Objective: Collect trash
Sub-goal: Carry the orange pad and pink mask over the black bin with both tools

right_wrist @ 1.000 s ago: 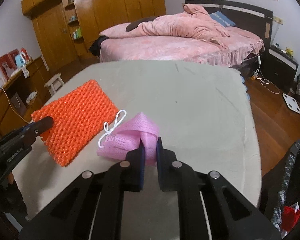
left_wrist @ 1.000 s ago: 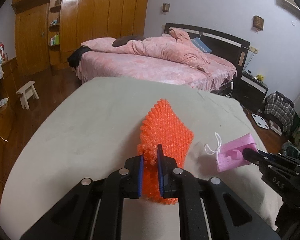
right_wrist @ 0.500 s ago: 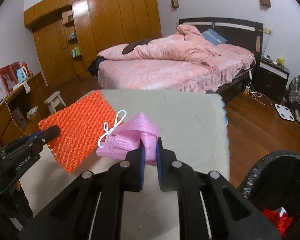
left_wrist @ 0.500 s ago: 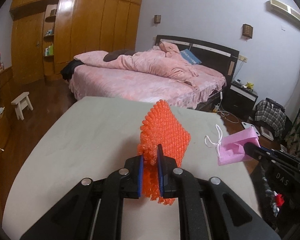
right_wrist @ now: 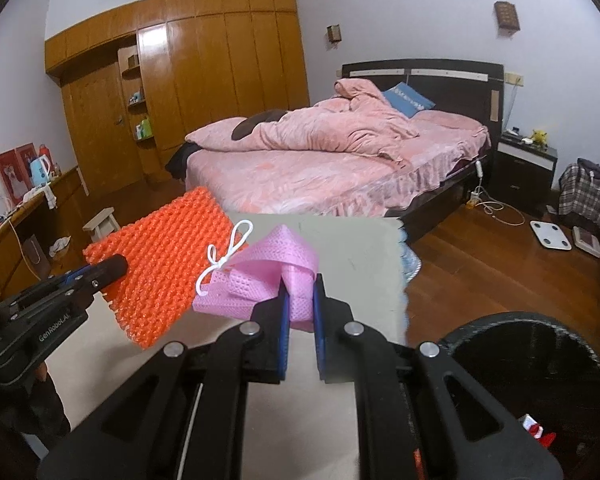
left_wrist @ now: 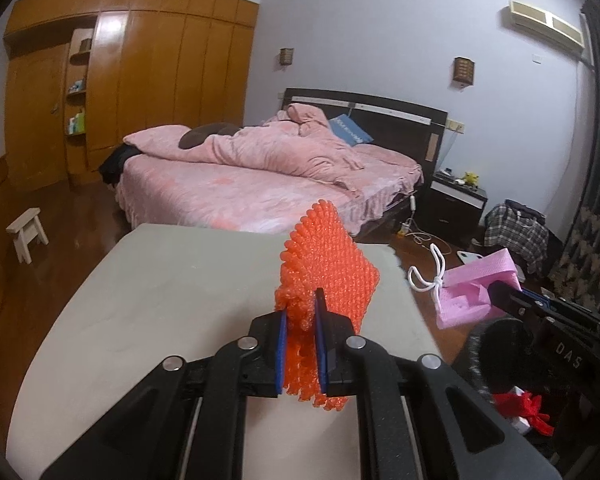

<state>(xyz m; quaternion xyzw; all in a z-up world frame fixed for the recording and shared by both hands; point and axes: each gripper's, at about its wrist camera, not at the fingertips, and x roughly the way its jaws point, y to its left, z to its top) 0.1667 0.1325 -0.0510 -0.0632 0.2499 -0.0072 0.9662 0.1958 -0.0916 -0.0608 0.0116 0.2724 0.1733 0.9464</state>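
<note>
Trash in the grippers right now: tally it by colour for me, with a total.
Orange: 1, foam net clamped in the left gripper
Pink: 1, mesh piece with a white string, clamped in the right gripper
Total: 2

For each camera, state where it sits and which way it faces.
Left wrist: on the left gripper, facing the bed over the table; own fingers clamp orange mesh.
Right wrist: on the right gripper, facing the same bed; own fingers clamp pink mesh; a hand shows.
Shared: both meshes, both grippers, black bin.
</note>
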